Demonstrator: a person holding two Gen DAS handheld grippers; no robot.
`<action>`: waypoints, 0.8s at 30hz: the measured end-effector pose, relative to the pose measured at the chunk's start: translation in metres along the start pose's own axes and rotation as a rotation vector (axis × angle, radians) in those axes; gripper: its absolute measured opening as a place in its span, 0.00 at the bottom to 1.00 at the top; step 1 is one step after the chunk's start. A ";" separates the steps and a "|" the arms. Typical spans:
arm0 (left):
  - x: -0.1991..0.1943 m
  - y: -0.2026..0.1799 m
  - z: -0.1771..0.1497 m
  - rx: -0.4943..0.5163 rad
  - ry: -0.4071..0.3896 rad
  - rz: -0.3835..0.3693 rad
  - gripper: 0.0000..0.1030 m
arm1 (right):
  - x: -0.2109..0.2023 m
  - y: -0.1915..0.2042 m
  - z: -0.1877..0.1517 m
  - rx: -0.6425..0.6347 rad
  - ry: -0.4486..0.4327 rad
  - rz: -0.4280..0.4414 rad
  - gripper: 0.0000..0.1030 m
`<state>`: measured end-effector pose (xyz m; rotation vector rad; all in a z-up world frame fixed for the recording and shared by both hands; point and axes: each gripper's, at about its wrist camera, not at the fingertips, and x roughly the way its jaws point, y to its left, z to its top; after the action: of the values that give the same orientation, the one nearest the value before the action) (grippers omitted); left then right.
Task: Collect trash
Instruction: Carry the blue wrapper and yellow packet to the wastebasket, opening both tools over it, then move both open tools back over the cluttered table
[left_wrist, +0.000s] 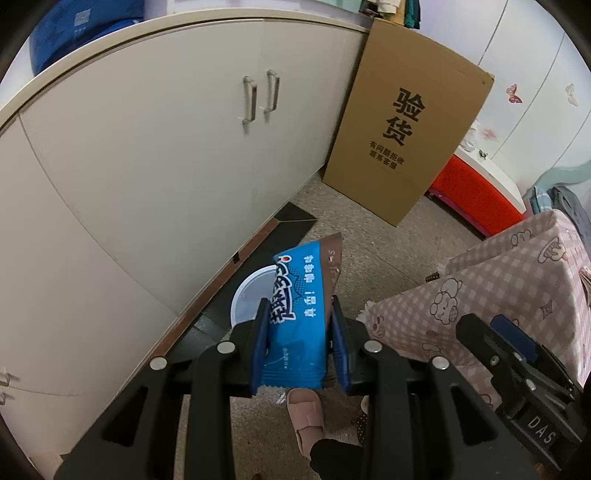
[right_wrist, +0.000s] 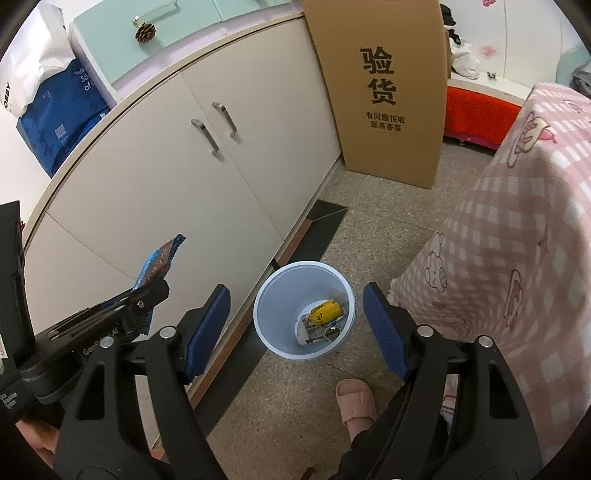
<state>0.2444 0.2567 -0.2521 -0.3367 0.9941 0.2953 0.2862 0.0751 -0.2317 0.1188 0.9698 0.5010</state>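
Left wrist view: we are holding a flat blue plastic snack wrapper in the left hand-held gripper, above the round pale blue plastic waste bin on the floor. We should be centring it over the rim before letting go. Yellow and mixed wrappers are lying inside. Our right hand-held gripper is standing wide, empty.

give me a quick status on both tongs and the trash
Left tongs clamped on blue plastic snack wrapper. Right tongs open, empty, above pale blue round plastic bin; yellow crumpled wrapper inside. Nothing blocking the bin mouth.
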 end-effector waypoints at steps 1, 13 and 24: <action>0.000 -0.002 0.001 0.005 -0.002 0.000 0.29 | -0.002 0.000 0.000 0.001 -0.006 0.001 0.71; -0.001 -0.018 0.023 0.035 -0.044 0.041 0.61 | -0.021 -0.001 0.007 0.022 -0.066 0.034 0.72; -0.021 -0.021 0.013 0.041 -0.050 0.047 0.69 | -0.040 -0.003 0.005 0.035 -0.083 0.046 0.72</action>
<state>0.2522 0.2411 -0.2245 -0.2675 0.9582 0.3237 0.2730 0.0549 -0.1992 0.1928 0.8965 0.5174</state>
